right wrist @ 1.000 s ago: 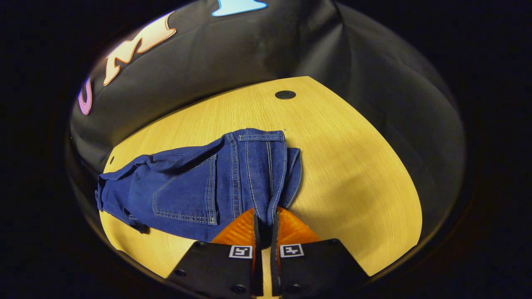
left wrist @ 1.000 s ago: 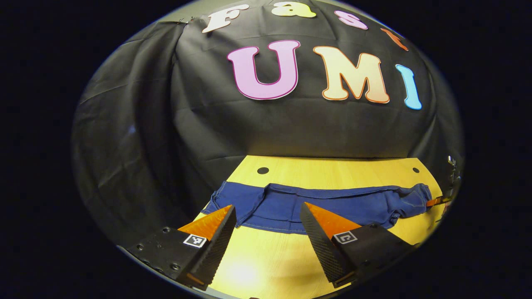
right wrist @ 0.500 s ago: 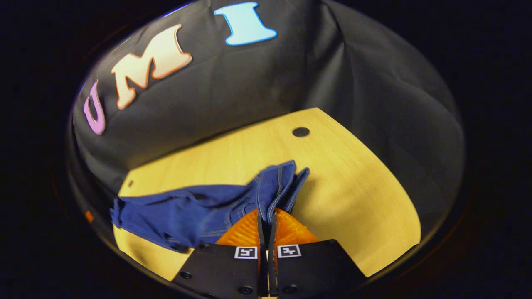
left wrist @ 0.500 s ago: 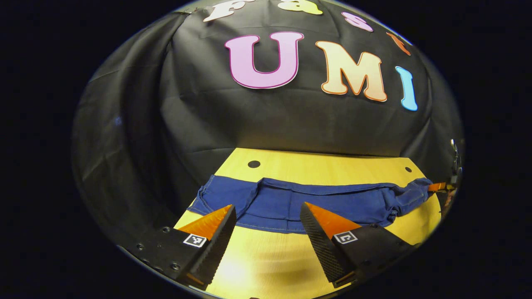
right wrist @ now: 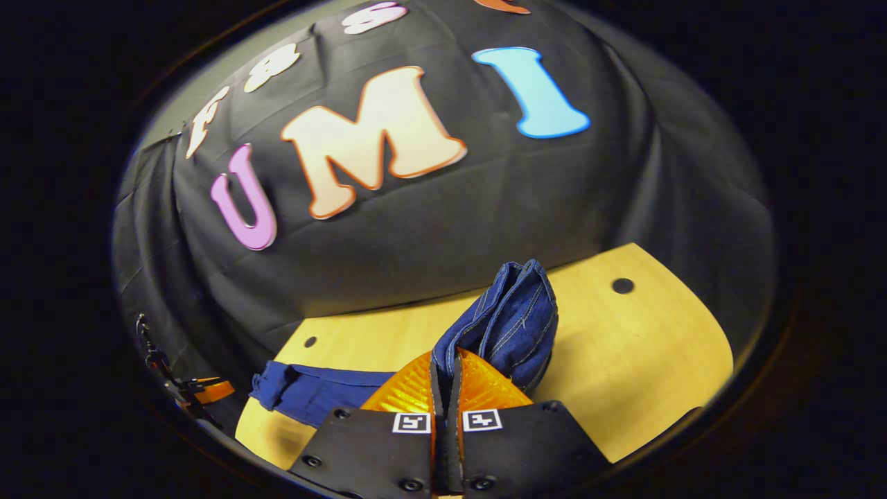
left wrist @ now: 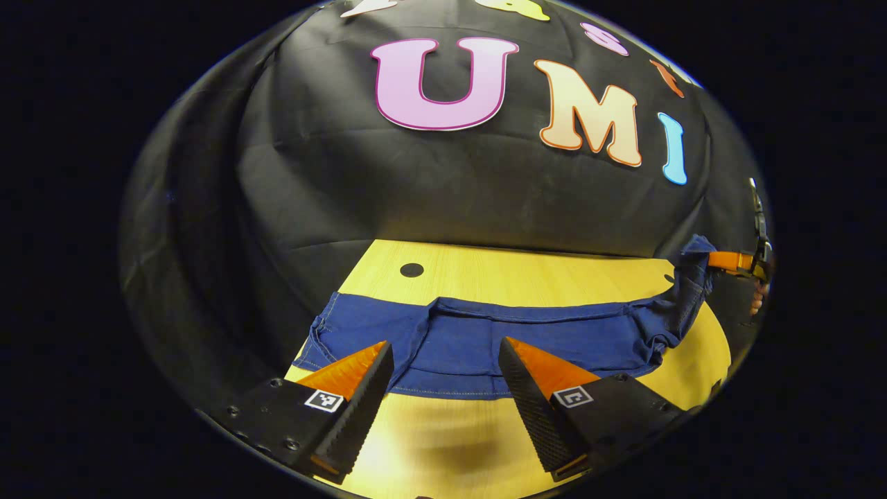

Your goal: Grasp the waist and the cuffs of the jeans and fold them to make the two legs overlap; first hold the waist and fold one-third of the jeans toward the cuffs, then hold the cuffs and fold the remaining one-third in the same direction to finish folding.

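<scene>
A: Where are the jeans now?

B: We see them lying along the bench, and the waist end is lifted above the bench. Our right gripper has its jaws clamped together on that end, with the denim bunched between them.

A: And our left gripper?

B: Its jaws stand wide apart and hold nothing. It hovers just above the near edge of the jeans, at the cuff end.

A: How will the cloth handle, in our opinion?

B: We judge it soft but rather heavy. It hangs in a sagging curve from the clamp down to the bench, so it will drag and fold on itself. We should take hold at thick seams, the waistband and the cuff hems, where the jaws can bite well.

A: Any containers?

B: We see none on the bench.
</scene>
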### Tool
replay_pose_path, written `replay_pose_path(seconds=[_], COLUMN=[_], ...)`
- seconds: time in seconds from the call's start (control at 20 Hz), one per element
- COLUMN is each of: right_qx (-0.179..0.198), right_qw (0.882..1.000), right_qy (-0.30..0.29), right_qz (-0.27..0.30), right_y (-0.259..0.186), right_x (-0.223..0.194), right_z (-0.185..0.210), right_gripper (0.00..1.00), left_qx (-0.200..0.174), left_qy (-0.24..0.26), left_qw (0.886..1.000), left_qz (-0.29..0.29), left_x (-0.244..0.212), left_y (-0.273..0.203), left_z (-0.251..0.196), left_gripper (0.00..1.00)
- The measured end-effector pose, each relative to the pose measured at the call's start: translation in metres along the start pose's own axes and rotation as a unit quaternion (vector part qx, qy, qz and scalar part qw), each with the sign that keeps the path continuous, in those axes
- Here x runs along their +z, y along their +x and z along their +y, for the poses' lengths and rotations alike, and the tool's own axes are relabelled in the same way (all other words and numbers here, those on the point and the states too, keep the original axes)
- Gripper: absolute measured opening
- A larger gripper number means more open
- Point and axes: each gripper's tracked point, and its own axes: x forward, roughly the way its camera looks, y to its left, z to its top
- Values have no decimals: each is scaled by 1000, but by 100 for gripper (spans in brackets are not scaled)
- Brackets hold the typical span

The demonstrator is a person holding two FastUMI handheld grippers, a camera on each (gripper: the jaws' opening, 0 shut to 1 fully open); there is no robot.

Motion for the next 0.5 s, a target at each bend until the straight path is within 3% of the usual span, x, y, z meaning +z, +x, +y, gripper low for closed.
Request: replay_pose_path(seconds=[0.25, 0.45, 0.5], right_qx=[71, 151, 156], right_qw=[997, 988, 986], right_qy=[1, -8, -17], right_qz=[-13, 36, 60], right_y=[26, 50, 59], right_x=[-8, -70, -97], right_z=[99, 192, 208], right_gripper=[2, 3, 2], left_qx=[-16, -19, -17], left_qy=[-4, -17, -21], left_qw=[1000, 1000, 1000], left_qz=[-2, -11, -10], left_x=[-1, -1, -4], left_y=[14, 20, 22], left_z=[21, 39, 46], left_gripper=[93, 94, 94])
